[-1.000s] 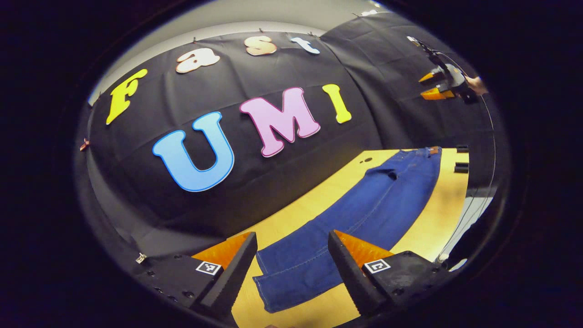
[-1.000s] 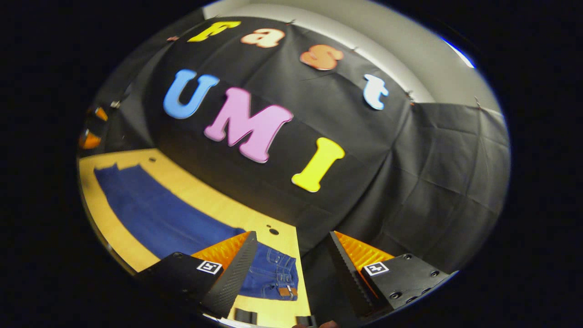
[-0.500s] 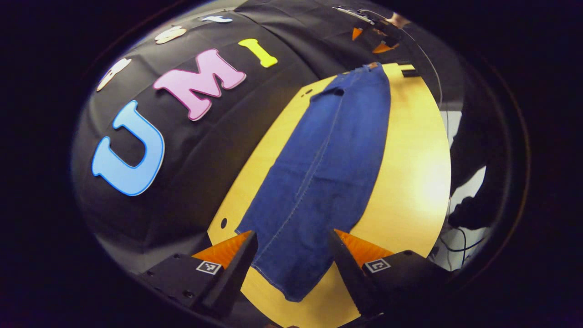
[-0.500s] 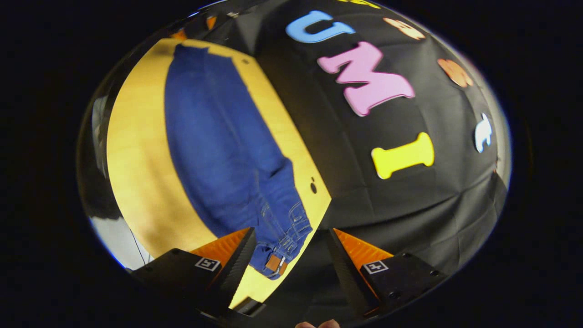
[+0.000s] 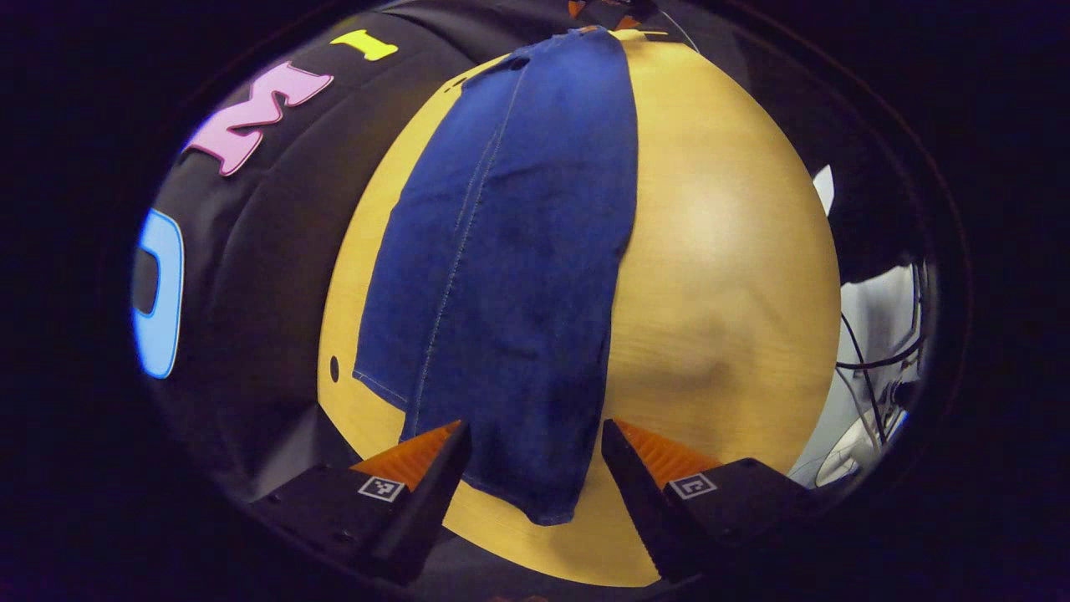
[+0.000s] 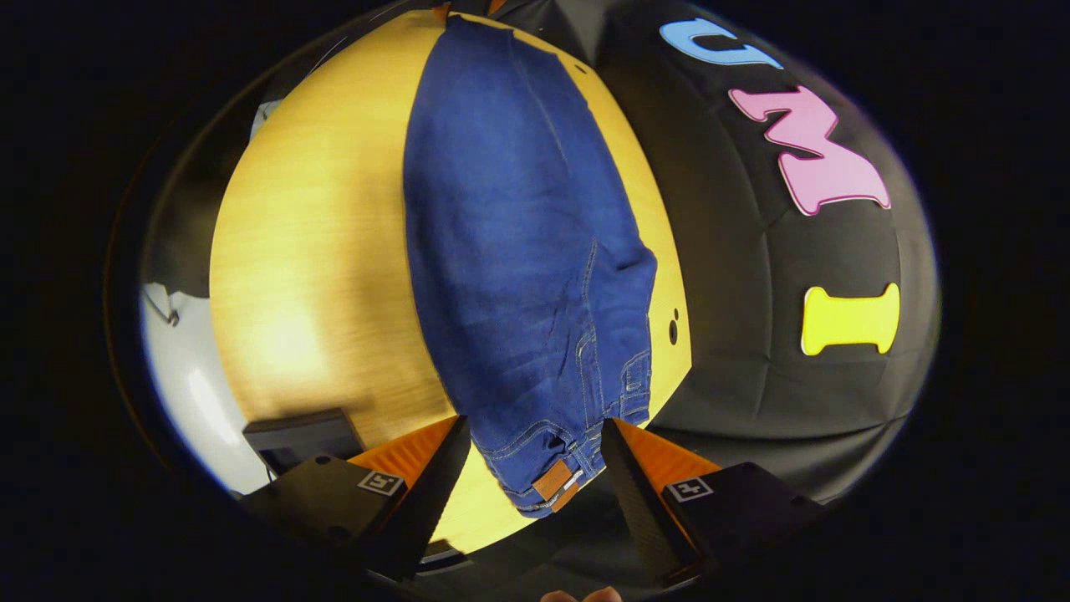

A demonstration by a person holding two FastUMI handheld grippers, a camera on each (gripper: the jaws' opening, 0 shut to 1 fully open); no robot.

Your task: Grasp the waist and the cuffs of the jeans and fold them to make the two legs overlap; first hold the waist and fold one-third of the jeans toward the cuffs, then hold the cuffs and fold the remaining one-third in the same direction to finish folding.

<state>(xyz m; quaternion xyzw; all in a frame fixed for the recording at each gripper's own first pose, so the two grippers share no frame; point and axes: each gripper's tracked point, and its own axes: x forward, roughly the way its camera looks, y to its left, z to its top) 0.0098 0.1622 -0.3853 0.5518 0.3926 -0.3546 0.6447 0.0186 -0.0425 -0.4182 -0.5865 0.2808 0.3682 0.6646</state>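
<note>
Left gripper view. The jeans (image 5: pixel 510 276) were laid flat along the wooden worktop (image 5: pixel 719 276), legs already overlapped, cuffs (image 5: pixel 535 493) nearest the camera and waist far off. The left gripper (image 5: pixel 531 477) was held wide open above the cuff end, nothing between its fingers; contact with the cloth could not be told. A small hole (image 5: pixel 334 368) was noted in the worktop beside the lower leg.

Right gripper view. The waist (image 6: pixel 552 477), with its brown patch (image 6: pixel 553 480), was seen near the worktop edge, between the spread fingers of the right gripper (image 6: pixel 531 477), which was open and empty. A dark block (image 6: pixel 305 435) lay near the worktop's corner.

Risk, as judged: if only the top layer were pinched at the waist, the lower layer would be left behind and the fold skewed; a grasp taken off-centre would likely drag the legs out of overlap.
</note>
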